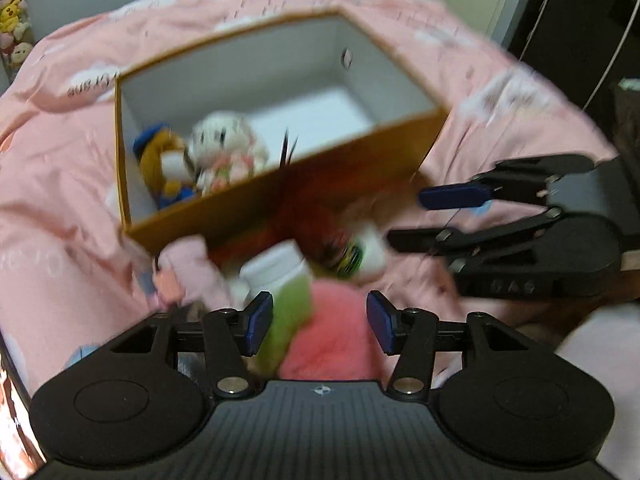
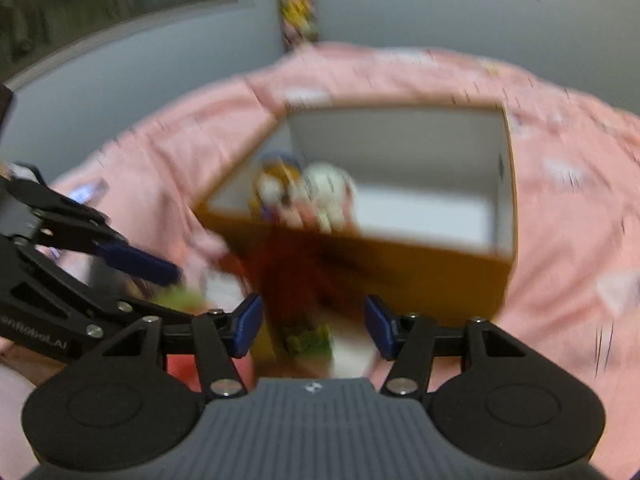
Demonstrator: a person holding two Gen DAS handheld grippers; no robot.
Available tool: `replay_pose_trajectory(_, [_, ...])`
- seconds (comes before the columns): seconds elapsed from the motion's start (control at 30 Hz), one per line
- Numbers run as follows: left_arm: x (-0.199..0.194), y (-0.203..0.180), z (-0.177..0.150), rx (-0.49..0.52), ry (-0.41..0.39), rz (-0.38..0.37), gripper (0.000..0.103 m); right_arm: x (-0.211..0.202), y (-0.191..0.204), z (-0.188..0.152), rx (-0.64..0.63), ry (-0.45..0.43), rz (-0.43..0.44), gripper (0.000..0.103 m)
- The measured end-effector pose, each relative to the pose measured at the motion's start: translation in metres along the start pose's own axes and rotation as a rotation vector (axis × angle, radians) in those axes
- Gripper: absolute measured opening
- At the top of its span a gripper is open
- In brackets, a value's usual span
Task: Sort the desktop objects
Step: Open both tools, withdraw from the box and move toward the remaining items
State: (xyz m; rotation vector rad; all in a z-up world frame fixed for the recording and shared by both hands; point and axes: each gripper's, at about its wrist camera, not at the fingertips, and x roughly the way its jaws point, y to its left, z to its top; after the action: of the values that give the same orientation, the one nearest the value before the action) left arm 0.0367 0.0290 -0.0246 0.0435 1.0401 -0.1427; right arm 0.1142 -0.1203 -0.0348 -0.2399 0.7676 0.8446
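An orange box with white inner walls stands on the pink bedspread. It holds a duck plush and a white plush. A blurred pile lies in front of it: a pink plush, a white-capped green bottle, a pink fluffy item, something red and feathery and a white bottle with a colourful label. My left gripper hangs open over the green bottle and the fluffy item. My right gripper is open above the labelled bottle, close to the box.
The pink bedspread covers the whole surface and is wrinkled around the box. Stuffed toys hang at the far left, and dark furniture stands at the right. The two grippers are close together over the pile.
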Motion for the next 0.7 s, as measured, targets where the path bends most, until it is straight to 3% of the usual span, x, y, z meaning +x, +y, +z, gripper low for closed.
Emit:
replay_pose_trajectory(0.1, [0.01, -0.009, -0.01, 0.053, 0.021, 0.059, 0.062, 0.011, -0.005, -0.011, 0.046, 0.06, -0.023, 0.044])
replay_pose_trajectory(0.23, [0.014, -0.01, -0.013, 0.056, 0.027, 0.064, 0.065, 0.017, -0.002, -0.022, 0.042, 0.108, 0.01, 0.039])
replay_pose_trajectory(0.3, [0.015, -0.008, -0.015, 0.046, 0.032, 0.061, 0.066, 0.022, 0.003, -0.028, 0.028, 0.145, 0.019, 0.028])
replay_pose_trajectory(0.4, [0.021, -0.011, -0.019, 0.044, 0.051, 0.055, 0.068, 0.033, 0.009, -0.038, 0.021, 0.198, 0.043, 0.028])
replay_pose_trajectory(0.7, [0.025, -0.017, -0.022, 0.08, 0.047, 0.054, 0.067, 0.04, 0.009, -0.042, 0.042, 0.224, 0.124, 0.021])
